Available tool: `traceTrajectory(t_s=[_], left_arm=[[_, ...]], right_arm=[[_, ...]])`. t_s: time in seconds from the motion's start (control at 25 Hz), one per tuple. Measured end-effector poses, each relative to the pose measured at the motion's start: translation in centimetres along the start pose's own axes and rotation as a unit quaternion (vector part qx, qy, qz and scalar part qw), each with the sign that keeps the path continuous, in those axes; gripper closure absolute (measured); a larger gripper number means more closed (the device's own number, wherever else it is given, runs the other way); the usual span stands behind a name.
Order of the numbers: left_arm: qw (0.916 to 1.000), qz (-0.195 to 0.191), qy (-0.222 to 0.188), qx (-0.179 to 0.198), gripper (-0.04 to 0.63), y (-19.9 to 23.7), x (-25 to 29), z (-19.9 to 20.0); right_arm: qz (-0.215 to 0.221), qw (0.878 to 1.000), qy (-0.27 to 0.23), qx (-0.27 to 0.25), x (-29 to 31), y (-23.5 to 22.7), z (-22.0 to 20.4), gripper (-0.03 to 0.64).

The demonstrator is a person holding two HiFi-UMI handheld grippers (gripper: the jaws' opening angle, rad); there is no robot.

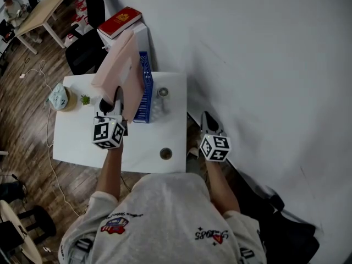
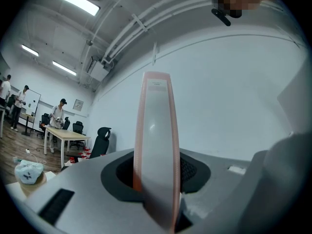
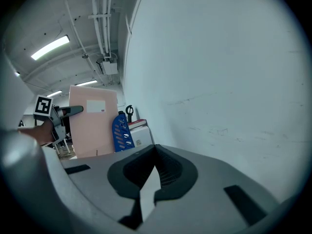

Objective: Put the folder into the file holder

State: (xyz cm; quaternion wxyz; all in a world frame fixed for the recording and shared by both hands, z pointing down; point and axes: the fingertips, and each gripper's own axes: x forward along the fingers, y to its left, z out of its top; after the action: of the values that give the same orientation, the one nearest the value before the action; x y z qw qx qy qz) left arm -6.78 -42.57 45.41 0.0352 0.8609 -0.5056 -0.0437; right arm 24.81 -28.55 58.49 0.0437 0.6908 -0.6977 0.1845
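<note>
The pink folder (image 1: 117,65) stands upright and tilted over the white table (image 1: 77,142), just left of the blue file holder (image 1: 146,87). My left gripper (image 1: 117,102) is shut on the folder's lower edge. In the left gripper view the folder (image 2: 157,145) rises edge-on from between the jaws. My right gripper (image 1: 208,120) hangs off the table's right side, near the wall, its jaws together with nothing in them. The right gripper view shows the folder (image 3: 92,126) face-on with the file holder (image 3: 122,133) beside it.
A red book (image 1: 120,22) lies on a white box (image 1: 144,36) behind the table. A small plant (image 1: 84,99) and a pale round object (image 1: 59,97) sit at the table's left. A round hole (image 1: 165,154) is near its front. The white wall (image 1: 264,65) is close on the right.
</note>
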Motion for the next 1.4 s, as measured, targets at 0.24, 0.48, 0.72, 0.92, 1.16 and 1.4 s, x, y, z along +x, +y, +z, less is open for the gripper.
traceTrajectory(t_s=[0.24, 0.48, 0.72, 0.92, 1.16, 1.4], left_arm=[[0.9997, -0.009, 0.021, -0.002, 0.457, -0.9, 0.6, -1.9], [0.9993, -0.014, 0.033, -0.001, 0.454, -1.2, 0.1, -3.2], [0.9991, -0.024, 0.028, 0.021, 0.439, -2.1, -0.4, -3.4], [0.9988, -0.028, 0.03, 0.025, 0.429, -2.0, -1.1, -3.3], [0.9985, -0.034, 0.031, 0.03, 0.422, -2.1, -2.1, -2.9], [0.9986, -0.038, 0.016, 0.032, 0.419, -1.8, -4.3, -2.8]], right_arm=[[0.0, 1.0, 0.005, 0.002, 0.5, -0.7, -0.2, 0.621], [0.002, 1.0, 0.014, 0.005, 0.9, -0.7, -0.8, 0.621], [0.01, 1.0, 0.014, 0.004, 1.3, 0.0, -0.9, 0.621], [0.011, 1.0, 0.016, 0.005, 1.1, 0.4, -1.3, 0.621], [0.016, 1.0, 0.017, 0.003, 1.1, 0.6, -1.4, 0.621], [0.028, 1.0, 0.014, 0.002, 1.5, 2.4, -1.7, 0.621]])
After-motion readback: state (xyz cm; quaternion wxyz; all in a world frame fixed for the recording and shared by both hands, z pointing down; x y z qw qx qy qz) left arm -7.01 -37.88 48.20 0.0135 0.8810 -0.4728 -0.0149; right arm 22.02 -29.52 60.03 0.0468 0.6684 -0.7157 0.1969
